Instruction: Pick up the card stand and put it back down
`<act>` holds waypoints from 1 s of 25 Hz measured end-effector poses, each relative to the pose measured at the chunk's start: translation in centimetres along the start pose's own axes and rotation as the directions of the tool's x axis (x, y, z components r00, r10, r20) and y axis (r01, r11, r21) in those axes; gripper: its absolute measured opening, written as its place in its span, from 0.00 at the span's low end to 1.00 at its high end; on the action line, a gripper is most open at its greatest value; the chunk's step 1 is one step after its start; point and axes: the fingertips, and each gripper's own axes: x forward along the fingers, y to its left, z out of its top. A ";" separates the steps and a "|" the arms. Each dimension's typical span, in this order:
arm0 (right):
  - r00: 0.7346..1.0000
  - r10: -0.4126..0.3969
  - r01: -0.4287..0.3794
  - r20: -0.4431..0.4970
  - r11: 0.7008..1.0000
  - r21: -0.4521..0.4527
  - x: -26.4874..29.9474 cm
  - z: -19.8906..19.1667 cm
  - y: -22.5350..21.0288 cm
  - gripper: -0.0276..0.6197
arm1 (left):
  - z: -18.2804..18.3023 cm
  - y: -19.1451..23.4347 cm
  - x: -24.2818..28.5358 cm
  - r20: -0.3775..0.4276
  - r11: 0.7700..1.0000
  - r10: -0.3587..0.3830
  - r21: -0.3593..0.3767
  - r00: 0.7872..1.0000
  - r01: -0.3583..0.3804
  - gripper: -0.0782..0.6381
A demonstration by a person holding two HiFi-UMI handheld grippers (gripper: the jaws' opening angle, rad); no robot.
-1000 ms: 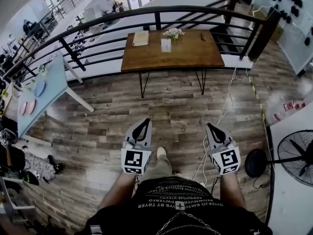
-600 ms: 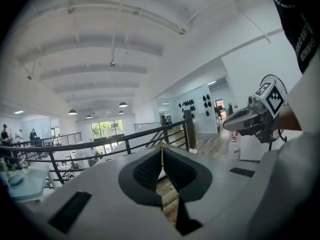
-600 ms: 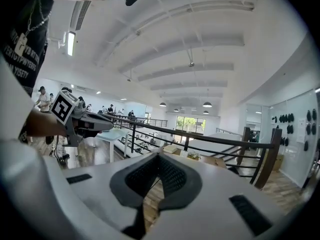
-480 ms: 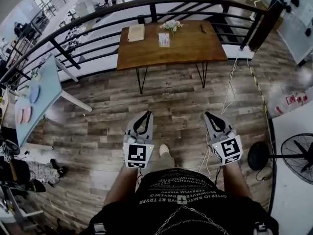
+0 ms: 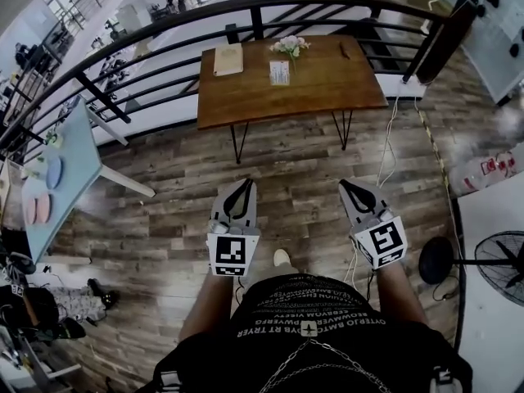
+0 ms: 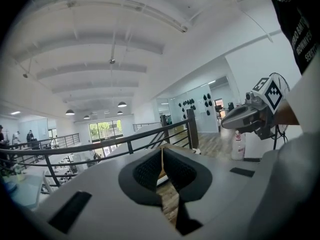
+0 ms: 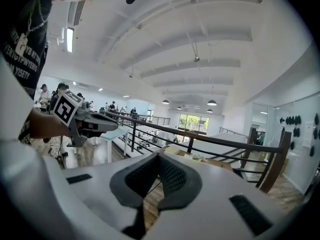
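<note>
The card stand, a small white upright card, stands on the brown wooden table far ahead of me, next to a little bunch of flowers. My left gripper and right gripper are held side by side over the plank floor, well short of the table. Both point toward it. In the left gripper view my left gripper has its jaws together with nothing between them. My right gripper is likewise shut and empty in the right gripper view.
A black railing curves behind the table. On the table also lie a tan notebook and a pen. A light-blue table stands at the left, a floor fan at the right, and a white cable runs over the floor.
The view has moved forward: the wooden table sits nearer and larger in the head view. Both grippers stay shut and travel along in front of the person.
</note>
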 end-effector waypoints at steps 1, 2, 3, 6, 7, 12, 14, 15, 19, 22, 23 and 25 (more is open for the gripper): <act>1.000 -0.005 0.005 -0.003 1.000 -0.002 0.7 0.3 -0.2 0.07 | 0.1 0.6 0.6 0.006 1.000 -0.006 0.002 1.000 0.006 0.16; 1.000 -0.011 0.011 -0.004 1.000 -0.002 1.3 0.6 -0.4 0.06 | 0.1 1.1 1.2 0.009 1.000 -0.015 0.005 1.000 0.015 0.16; 1.000 -0.017 0.017 -0.005 1.000 -0.001 1.8 0.8 -0.6 0.06 | -0.1 1.6 1.8 0.008 1.000 -0.029 0.008 1.000 0.029 0.16; 0.999 -0.033 0.033 -0.016 0.999 0.001 3.3 1.1 -1.0 0.06 | -0.8 2.3 3.3 -0.011 0.997 -0.080 0.010 0.997 0.080 0.16; 0.999 -0.037 0.037 -0.018 0.999 0.002 3.7 1.2 -1.1 0.07 | -1.1 2.5 3.7 -0.016 0.996 -0.091 0.010 0.996 0.091 0.16; 0.998 -0.047 0.047 -0.034 0.999 0.019 5.1 1.2 -1.4 0.07 | -1.9 3.1 5.0 -0.030 0.992 -0.126 -0.002 0.992 0.126 0.16; 0.998 -0.049 0.050 -0.042 0.998 0.023 5.6 1.0 -1.5 0.06 | -2.5 3.3 5.6 -0.040 0.991 -0.131 -0.013 0.991 0.131 0.16; 0.998 -0.051 0.052 -0.042 0.998 0.026 5.9 0.9 -1.7 0.06 | -2.7 3.3 6.0 -0.045 0.991 -0.131 -0.019 0.990 0.131 0.16; 0.998 -0.055 0.056 -0.036 0.998 0.033 6.5 0.9 -2.5 0.06 | -2.6 2.9 7.3 -0.045 0.990 -0.141 -0.012 0.989 0.141 0.16; 0.998 -0.050 0.052 -0.041 0.997 0.054 7.0 -0.2 -3.2 0.06 | -2.4 2.8 8.2 -0.049 0.989 -0.144 0.012 0.988 0.145 0.16; 0.998 -0.047 0.050 -0.046 0.997 0.065 7.2 -0.7 -3.4 0.06 | -2.4 2.9 8.5 -0.052 0.990 -0.139 0.012 0.989 0.140 0.16; 0.998 -0.041 0.045 -0.055 0.996 0.077 7.6 -1.4 -4.2 0.07 | -2.3 3.3 9.1 -0.054 0.992 -0.125 0.003 0.991 0.125 0.16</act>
